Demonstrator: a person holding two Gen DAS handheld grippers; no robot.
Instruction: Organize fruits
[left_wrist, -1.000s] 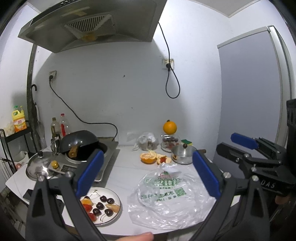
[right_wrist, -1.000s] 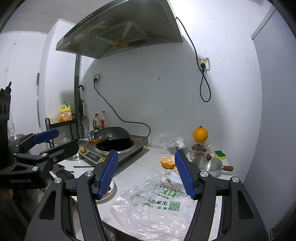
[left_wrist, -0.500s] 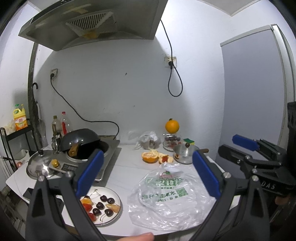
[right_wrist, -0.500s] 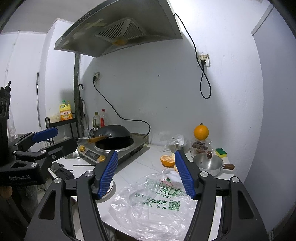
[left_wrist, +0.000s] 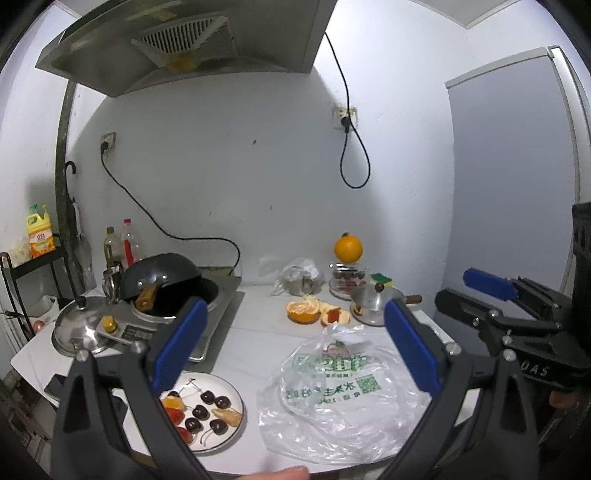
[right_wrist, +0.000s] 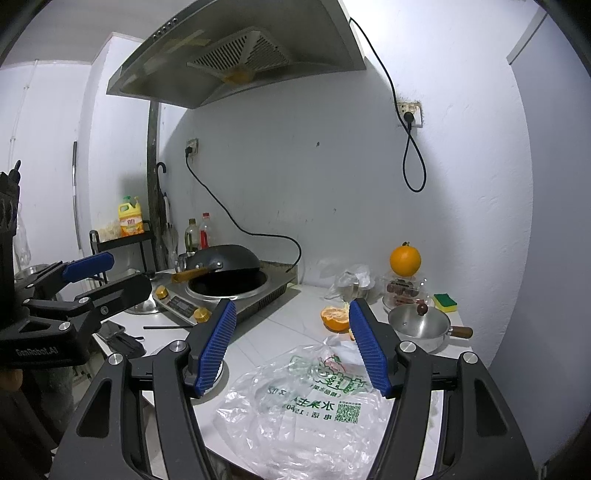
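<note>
Currently we hold both blue-padded grippers, left (left_wrist: 291, 354) and right (right_wrist: 291, 345), spread and empty above the white counter (left_wrist: 255, 332). Cherries and fruit pieces sit on the round white plate (left_wrist: 236, 397); the clear plastic bag (left_wrist: 343, 398) lies beside it. Sorted or pending, can't tell.

The white counter (left_wrist: 255, 332) carries a fruit plate (left_wrist: 236, 397), plastic bag (left_wrist: 343, 391), peeled orange (left_wrist: 303, 312), small pot (left_wrist: 373, 310) and cooktop (left_wrist: 225, 295).

Black tongs (right_wrist: 291, 347), ribbed blue pads (right_wrist: 218, 347); silver screws, white lettering
</note>
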